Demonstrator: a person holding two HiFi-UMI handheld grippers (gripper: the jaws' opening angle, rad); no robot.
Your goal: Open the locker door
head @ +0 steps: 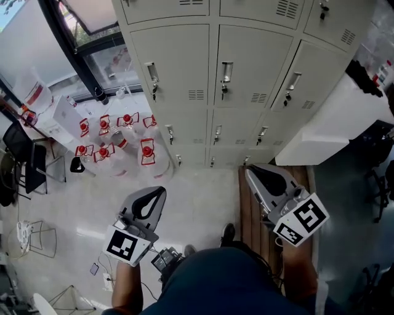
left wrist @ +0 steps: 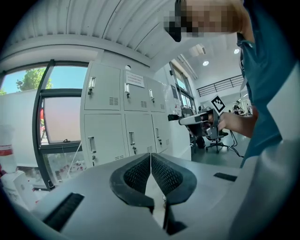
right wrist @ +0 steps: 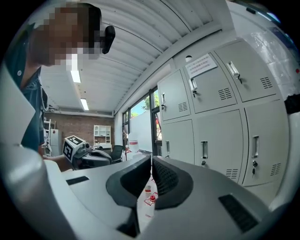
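Locker doors stand shut across a pale bank of lockers ahead of us in the head view, each with a handle upright on its left edge. Our left gripper and right gripper are held side by side, well apart, both pointing at the lockers and short of them, touching nothing. On the floor to the left, clear jugs with red caps cluster beneath a window.

In the left gripper view, our black ribbed jaws are pressed together at the tips with nothing between them. The closed doors rise just left of centre, beside the window, and the right gripper shows farther right in a hand.

In the right gripper view, our jaws likewise meet at the tips and carry nothing. The closed doors fill the right side, the left gripper sits at the left, and red-capped jugs show through the slit below the tips.
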